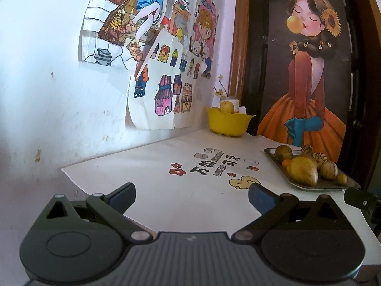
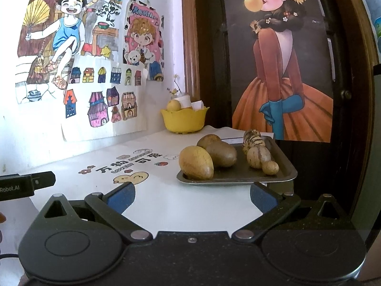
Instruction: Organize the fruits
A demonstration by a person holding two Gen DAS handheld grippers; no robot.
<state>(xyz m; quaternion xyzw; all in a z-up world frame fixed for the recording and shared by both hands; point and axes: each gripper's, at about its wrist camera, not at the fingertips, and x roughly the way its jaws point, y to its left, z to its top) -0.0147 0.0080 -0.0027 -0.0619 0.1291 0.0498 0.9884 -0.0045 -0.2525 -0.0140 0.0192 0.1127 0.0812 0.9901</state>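
Nearest me, the left gripper and the right gripper both hover over the white tabletop with fingers spread wide and nothing between them. Just beyond the right gripper sits a metal tray at the tabletop's right edge, carrying a large yellow fruit, brownish fruits, striped fruits and a small one. Farther back, in the corner by the wall drawings, stands a yellow bowl with a pale yellow fruit showing over its rim.
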